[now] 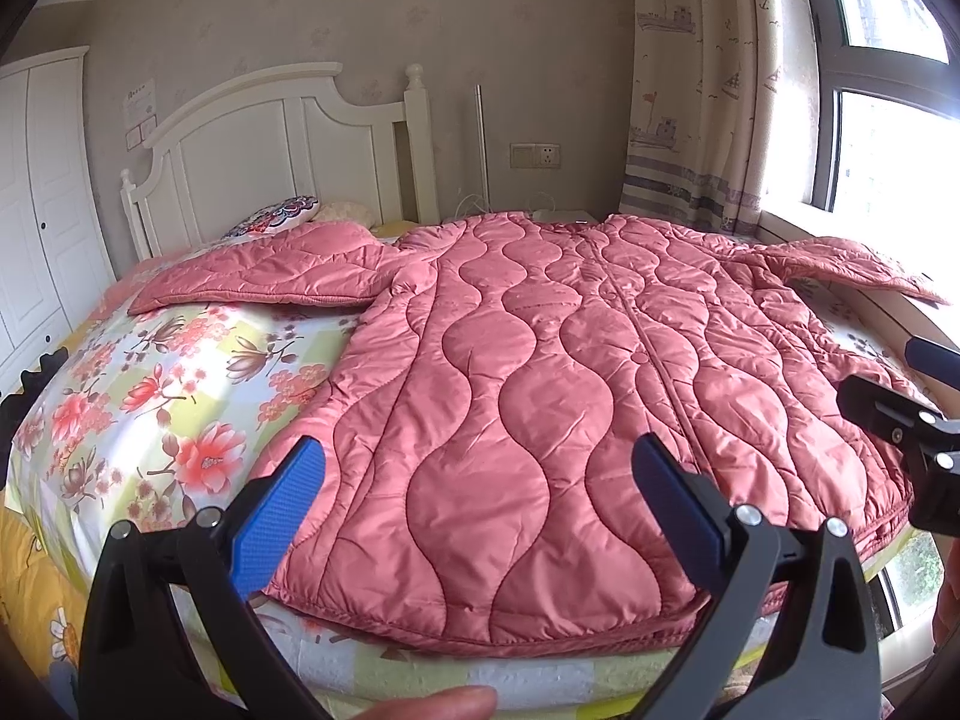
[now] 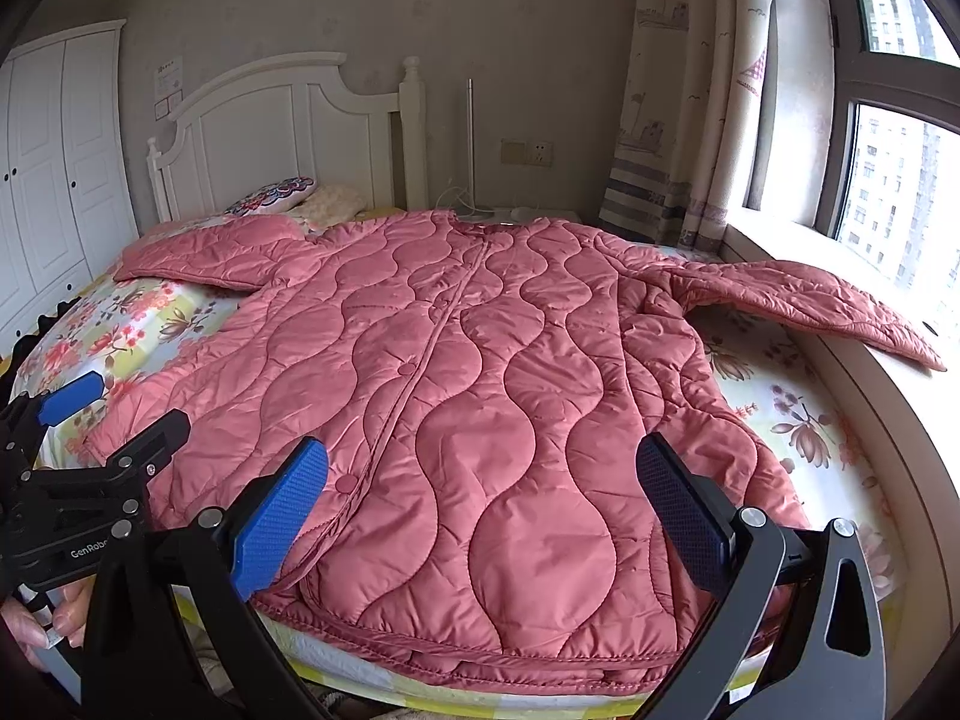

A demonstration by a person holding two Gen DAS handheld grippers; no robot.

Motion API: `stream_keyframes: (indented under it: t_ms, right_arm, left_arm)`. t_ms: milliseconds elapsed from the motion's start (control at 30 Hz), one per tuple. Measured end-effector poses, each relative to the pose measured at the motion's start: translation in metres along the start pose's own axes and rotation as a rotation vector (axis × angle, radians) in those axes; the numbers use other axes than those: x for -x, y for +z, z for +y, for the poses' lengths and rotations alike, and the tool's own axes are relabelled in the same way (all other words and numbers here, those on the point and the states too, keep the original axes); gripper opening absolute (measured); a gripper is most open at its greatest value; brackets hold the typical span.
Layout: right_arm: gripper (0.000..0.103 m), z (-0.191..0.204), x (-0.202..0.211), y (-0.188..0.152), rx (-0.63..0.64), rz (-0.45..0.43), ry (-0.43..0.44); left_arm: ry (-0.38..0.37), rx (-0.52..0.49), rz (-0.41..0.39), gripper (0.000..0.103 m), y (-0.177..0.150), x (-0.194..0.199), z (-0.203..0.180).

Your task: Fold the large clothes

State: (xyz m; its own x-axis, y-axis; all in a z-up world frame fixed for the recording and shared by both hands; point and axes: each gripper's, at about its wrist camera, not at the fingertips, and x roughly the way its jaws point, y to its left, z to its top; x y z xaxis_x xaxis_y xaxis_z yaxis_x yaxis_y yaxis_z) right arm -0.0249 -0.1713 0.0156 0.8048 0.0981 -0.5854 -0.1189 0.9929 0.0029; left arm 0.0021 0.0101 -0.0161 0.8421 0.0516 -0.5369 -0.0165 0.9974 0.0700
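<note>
Both tools, left (image 1: 480, 504) and right (image 2: 483, 501), hung agape over the flat coat's (image 1: 540, 372) near hem, unfolded; likely next, grasping a sleeve (image 2: 810, 300).

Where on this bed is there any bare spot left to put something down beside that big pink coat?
Bare floral sheet shows left of the pink quilted coat, below its left sleeve. A narrower strip lies between the coat and the window ledge, under the right sleeve. The middle is covered; pillows crowd the headboard end.

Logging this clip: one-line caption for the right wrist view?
Open right gripper above the hem of a pink quilted coat spread flat on a floral bed, sleeves out.
</note>
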Motion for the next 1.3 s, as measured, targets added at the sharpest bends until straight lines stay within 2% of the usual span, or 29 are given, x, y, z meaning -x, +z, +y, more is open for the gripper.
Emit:
stream_keyframes:
  t_ms: [1300]
  right_arm:
    - [0.099,-0.0026,-0.0086,-0.0066,-0.021,0.033,0.009]
  left_arm:
    - [0.005,0.008,0.018,0.101,-0.0042,-0.0044,0.0017]
